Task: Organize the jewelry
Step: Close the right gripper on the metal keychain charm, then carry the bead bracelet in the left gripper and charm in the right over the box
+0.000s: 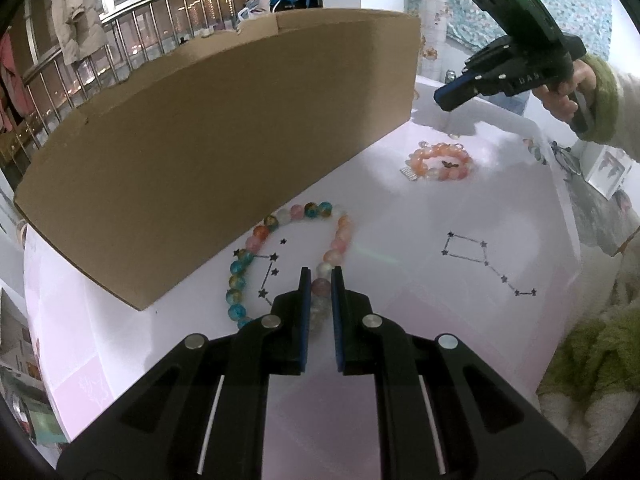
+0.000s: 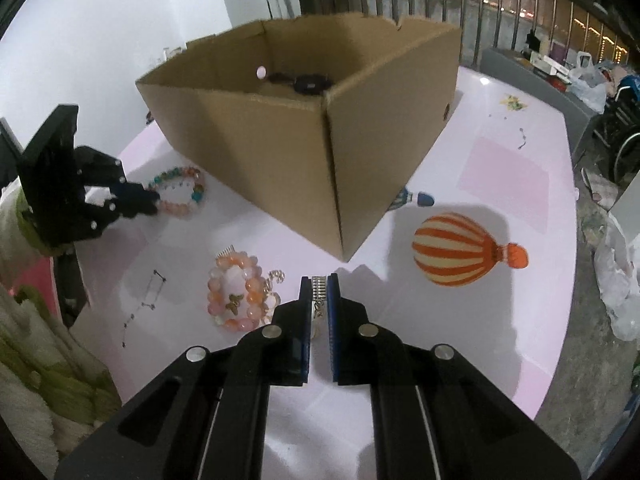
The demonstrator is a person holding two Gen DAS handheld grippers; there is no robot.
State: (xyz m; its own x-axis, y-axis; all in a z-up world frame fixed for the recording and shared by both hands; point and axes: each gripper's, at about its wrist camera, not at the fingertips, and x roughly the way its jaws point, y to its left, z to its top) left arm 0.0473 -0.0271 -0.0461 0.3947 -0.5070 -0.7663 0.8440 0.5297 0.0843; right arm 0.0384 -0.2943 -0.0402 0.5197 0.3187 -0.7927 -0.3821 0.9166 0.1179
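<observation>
We have the left gripper (image 1: 321, 280) closed on the multicoloured bead bracelet (image 1: 280, 258), pinching one pale bead between its fingertips while the rest of the loop lies on the pink tabletop (image 1: 400, 272) ahead of it and to its left. The right gripper (image 2: 319, 292) is clamped on a small silver clasp piece (image 2: 319, 283) with a thin chain hanging between the pads; we cannot tell what it belongs to. The orange and pink bracelet (image 2: 236, 300) sits just left of the right gripper, a curl of chain beside it. The cardboard box (image 2: 304, 148), where we judge the jewelry should go, stands ahead of both grippers, its tall near wall close to the left one. Our main worry is the round bead: a pinch on a smooth sphere may slip as we lift, and the dangling loop could swing and catch on the box rim. On our right side, the clasp is thin and held only near the tips, so it could twist out, or the trailing chain could snag the orange bracelet and drag it along. Lifting too low risks knocking the box wall and shifting it.
</observation>
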